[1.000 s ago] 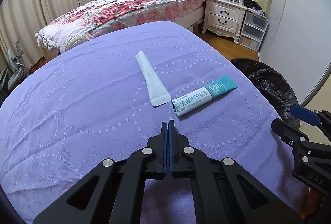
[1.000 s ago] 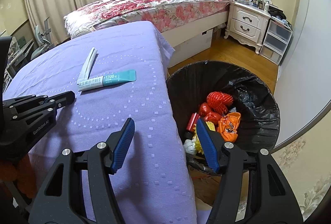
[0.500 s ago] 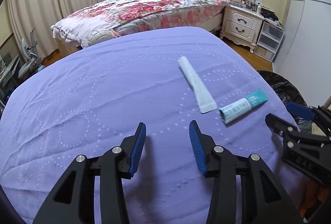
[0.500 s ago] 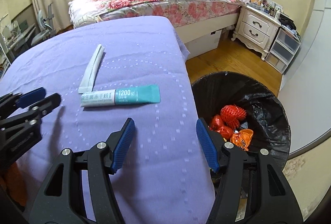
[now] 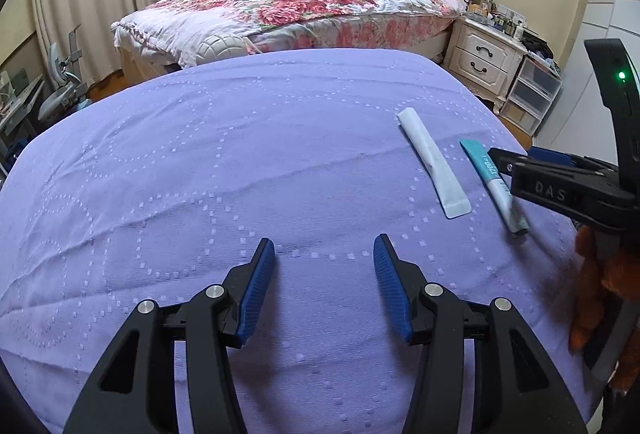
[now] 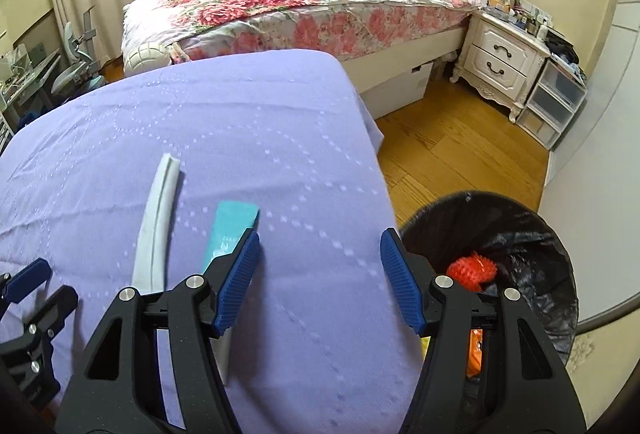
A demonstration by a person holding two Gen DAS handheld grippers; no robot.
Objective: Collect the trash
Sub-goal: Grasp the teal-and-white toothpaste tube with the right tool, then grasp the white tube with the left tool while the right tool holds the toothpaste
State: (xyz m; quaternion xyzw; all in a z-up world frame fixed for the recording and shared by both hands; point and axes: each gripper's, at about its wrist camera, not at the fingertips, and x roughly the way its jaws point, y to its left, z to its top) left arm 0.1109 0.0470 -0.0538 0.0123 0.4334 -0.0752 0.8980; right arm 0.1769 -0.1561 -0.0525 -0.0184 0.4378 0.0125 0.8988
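Two pieces of trash lie on the purple-covered table point(image 5: 200, 173): a flat white sachet point(image 5: 434, 163) and a teal-and-white tube point(image 5: 496, 185). My left gripper point(image 5: 324, 282) hovers over bare cloth to their left, its jaws opening with nothing between them. In the right wrist view the white sachet point(image 6: 156, 230) and the teal tube point(image 6: 232, 230) sit just left of my right gripper point(image 6: 320, 274), whose left finger covers the tube's lower part. That gripper is open and holds nothing. It enters the left wrist view from the right, fingertips point(image 5: 502, 161) over the tube.
A black-lined trash bin point(image 6: 520, 234) with red and orange rubbish inside stands on the wooden floor off the table's right edge. Beyond the table are a floral bed point(image 5: 300, 5), a white nightstand point(image 6: 500, 61) and plastic drawers point(image 6: 556, 101).
My left gripper went from shut to open and shifted left across the cloth. My right gripper swung from above the bin over the table, up to the tube.
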